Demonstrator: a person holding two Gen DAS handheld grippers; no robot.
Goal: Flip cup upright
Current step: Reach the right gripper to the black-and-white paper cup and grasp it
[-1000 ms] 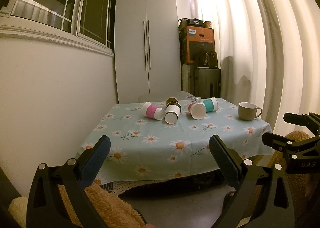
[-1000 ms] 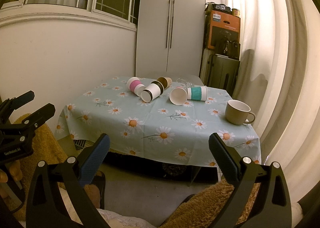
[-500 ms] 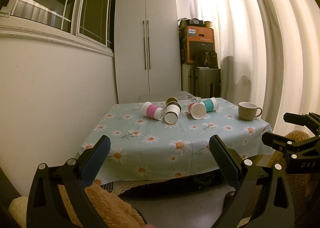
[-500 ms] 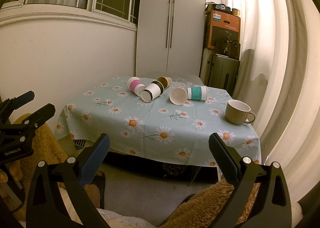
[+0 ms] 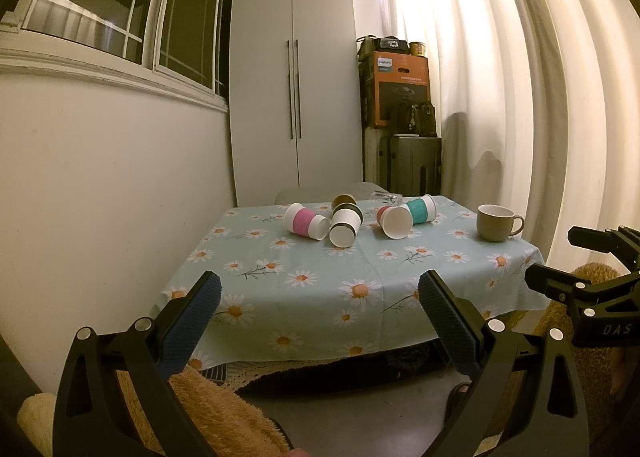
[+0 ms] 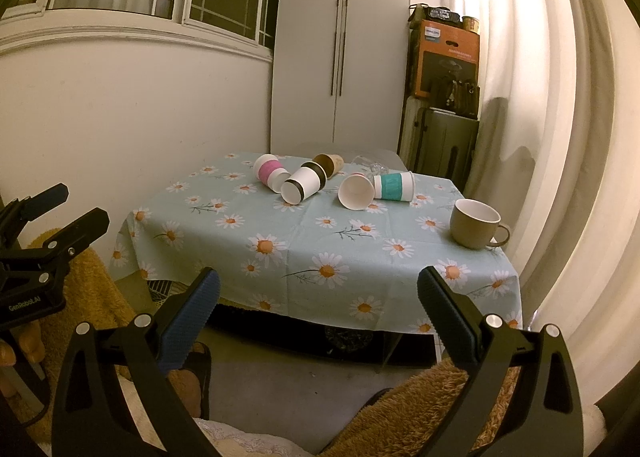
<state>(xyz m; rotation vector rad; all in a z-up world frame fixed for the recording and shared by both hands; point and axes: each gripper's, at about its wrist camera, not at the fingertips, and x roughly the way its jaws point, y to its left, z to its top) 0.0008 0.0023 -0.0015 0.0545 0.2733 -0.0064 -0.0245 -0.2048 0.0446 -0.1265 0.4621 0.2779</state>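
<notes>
Well short of the bench (image 6: 280, 257), both tools, neither touching a thing; left hand-held gripper (image 5: 319, 299) with jaws spread wide and empty, right hand-held gripper (image 6: 318, 295) likewise spread wide and empty; both held low and level, fingers aimed forward over the near edge of the daisy cloth.

Taking the upright mug (image 6: 474, 224) as landmark: tipped paper cups in a loose row beyond and to the left of the mug, toward the far side of the bench; nearest the mug, teal-banded cup (image 6: 393, 186) on its side, long axis running roughly across the view; just left of it and touching or nearly so, plain white cup (image 6: 355, 191) with its mouth turned toward the cameras; further left, black-rimmed cup (image 6: 302, 185), long axis slanting toward the near left, mouth forward; behind it, brown cup (image 6: 329, 163); furthest from the mug, pink-banded cup (image 6: 270, 172), also lying down. Something clear and glassy behind the teal cup, too blurred to name.

Judged as the very start: no cup righted yet, reach not begun. All cups straight ahead and far off from either tool; right tool seemingly the nearer to the teal and white pair on the mug's side, left tool better placed for the pink and black-rimmed cups. Likely need: long forward reach, then a grip across a cup's body, square to its long axis, before the turn onto its base; risk of a light cup rolling away at first touch.
</notes>
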